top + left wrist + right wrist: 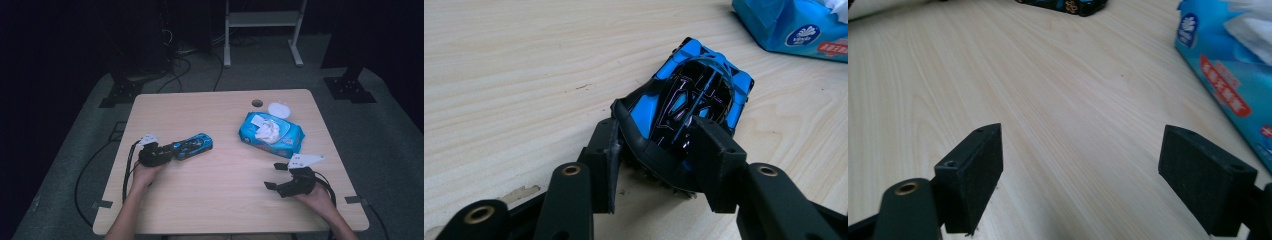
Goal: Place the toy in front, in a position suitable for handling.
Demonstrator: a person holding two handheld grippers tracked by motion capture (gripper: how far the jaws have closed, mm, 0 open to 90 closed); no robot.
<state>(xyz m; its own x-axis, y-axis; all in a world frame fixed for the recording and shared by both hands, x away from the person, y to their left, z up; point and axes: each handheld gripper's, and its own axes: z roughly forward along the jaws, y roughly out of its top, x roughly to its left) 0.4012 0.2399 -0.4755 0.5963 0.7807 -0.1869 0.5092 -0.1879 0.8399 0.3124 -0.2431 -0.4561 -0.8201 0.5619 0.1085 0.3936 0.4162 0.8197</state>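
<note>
A: Where's the blue and black toy sports car (696, 102)?

B: On the pale wooden table (215, 190), left of the middle, one end between the jaws of the left gripper (659, 150). Both pads press its sides, so it is gripped.

A: And the right gripper (1080, 175)?

B: Jaws spread wide, nothing between them, low over bare wood near the blue plastic wet-wipe pack (271, 134), whose lid is open with a white wipe (267, 131) sticking out.

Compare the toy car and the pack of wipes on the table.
The toy car is hard and glossy, blue with black; the pack of wipes is a soft blue packet printed with labels. The left gripper clamps the car's end; the pack lies untouched, its lid open and a white wipe sticking out. Both rest on the wooden table.
</note>
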